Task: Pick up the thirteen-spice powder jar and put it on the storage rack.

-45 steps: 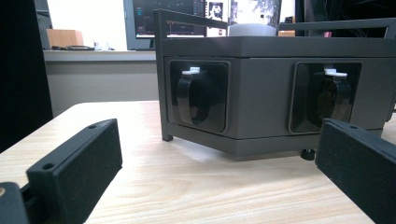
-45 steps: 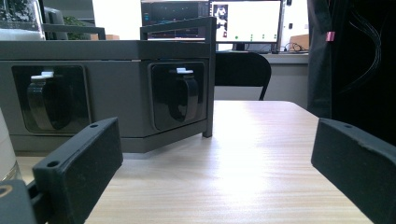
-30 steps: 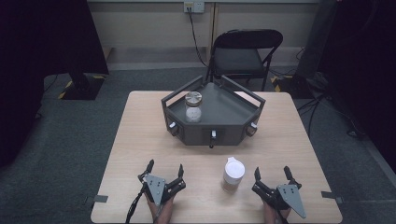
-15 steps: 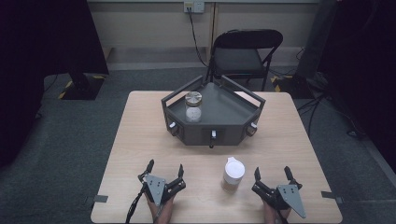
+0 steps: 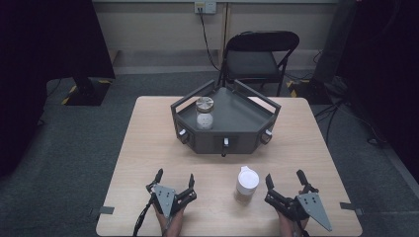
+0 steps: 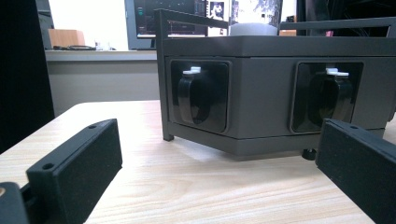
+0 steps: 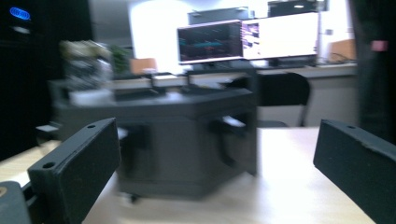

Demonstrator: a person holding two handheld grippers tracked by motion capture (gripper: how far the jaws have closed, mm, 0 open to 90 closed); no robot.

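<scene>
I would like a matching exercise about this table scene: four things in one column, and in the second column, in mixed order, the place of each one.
Things:
1. glass jar with metal lid
2. white-lidded container
3. left gripper
4. black folding chair

Places:
A. on the floor behind the table's far edge
B. on top of the dark grey angular stand
C. on the wooden table, just left of the right gripper
D. near the table's front edge, left of the white-lidded container

Pairs: 1-B, 2-C, 3-D, 4-A
</scene>
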